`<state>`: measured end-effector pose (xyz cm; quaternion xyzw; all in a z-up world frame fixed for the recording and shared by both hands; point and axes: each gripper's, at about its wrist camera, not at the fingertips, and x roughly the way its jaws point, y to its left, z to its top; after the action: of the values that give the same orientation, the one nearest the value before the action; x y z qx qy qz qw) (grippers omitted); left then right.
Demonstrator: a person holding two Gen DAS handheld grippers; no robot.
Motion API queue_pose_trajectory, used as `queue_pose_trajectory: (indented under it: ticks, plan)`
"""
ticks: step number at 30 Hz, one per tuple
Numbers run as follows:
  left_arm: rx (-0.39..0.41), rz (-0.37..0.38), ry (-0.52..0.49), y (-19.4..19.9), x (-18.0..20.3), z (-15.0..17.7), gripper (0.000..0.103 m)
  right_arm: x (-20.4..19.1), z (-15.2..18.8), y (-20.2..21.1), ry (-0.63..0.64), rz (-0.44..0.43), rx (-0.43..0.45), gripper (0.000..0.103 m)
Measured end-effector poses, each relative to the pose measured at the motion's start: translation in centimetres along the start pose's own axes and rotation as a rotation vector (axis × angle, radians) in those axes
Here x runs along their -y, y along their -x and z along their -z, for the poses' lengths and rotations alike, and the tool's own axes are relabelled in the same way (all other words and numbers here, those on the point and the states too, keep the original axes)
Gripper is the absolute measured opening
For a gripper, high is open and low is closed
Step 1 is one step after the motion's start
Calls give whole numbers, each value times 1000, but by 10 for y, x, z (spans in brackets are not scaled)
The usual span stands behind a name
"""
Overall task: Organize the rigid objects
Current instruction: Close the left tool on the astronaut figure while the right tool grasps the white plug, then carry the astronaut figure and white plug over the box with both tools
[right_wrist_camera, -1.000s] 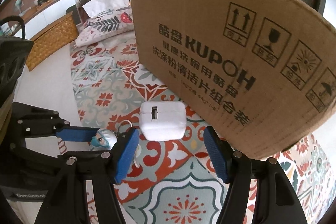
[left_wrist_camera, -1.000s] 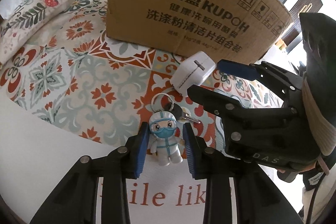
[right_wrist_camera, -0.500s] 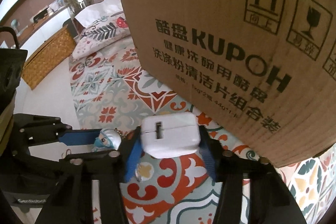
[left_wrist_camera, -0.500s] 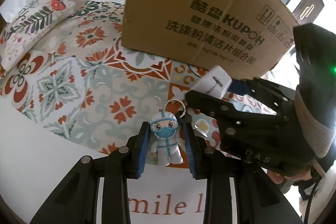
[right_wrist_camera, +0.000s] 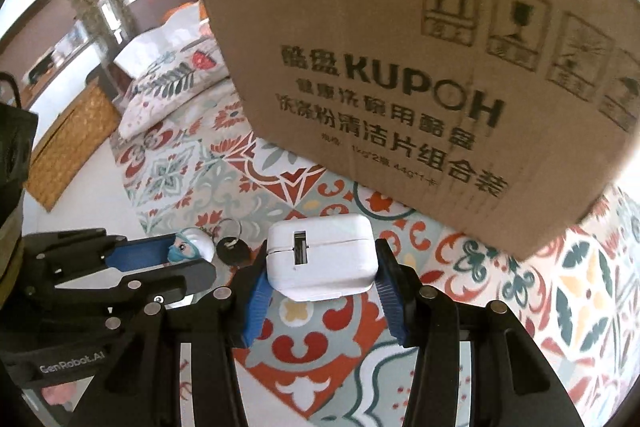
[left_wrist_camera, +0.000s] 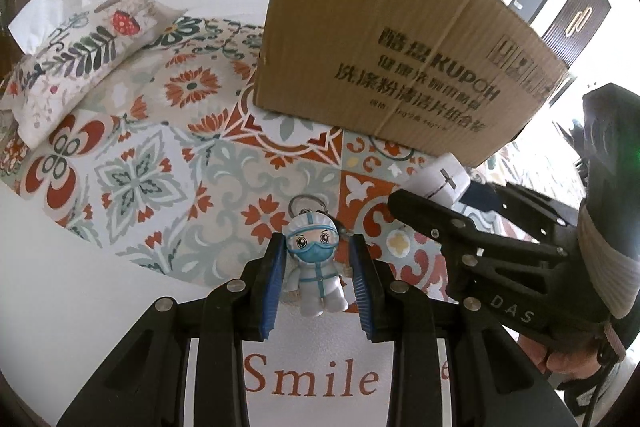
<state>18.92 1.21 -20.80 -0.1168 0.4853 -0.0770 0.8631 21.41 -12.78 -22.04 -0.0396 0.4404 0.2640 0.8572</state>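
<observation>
My left gripper [left_wrist_camera: 319, 277] is shut on a small keychain figure [left_wrist_camera: 316, 267] in a white suit and blue mask, held above the patterned mat. Its key ring [left_wrist_camera: 306, 203] and dark key hang behind it. My right gripper [right_wrist_camera: 322, 285] is shut on a white charger block [right_wrist_camera: 322, 261] and holds it up in front of the cardboard box [right_wrist_camera: 420, 67]. The right gripper also shows at the right of the left wrist view [left_wrist_camera: 464, 187], and the left gripper with the figure [right_wrist_camera: 190, 245] shows at the left of the right wrist view.
The tall brown cardboard box [left_wrist_camera: 400, 59] stands on the patterned mat [left_wrist_camera: 160, 155] just beyond both grippers. A floral pillow [left_wrist_camera: 72, 67] lies at the far left. A wicker basket [right_wrist_camera: 68, 143] stands by the mat's left edge. A white "Smile" mat [left_wrist_camera: 312, 375] lies below.
Both grippers closed on their objects and lifted them: the left took the keychain figure, the right took the white charger. Both now sit higher above the mat, facing the box.
</observation>
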Motion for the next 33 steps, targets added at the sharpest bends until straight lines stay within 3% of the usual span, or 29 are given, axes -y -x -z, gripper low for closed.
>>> queue_pose_trajectory:
  ticks: [12, 33]
  plan:
    - [71, 65, -57, 44, 6, -17, 32, -13, -6, 44, -153, 86, 72, 49]
    - [223, 143, -184, 119, 17, -60, 31, -42, -32, 122, -270, 220, 197, 49]
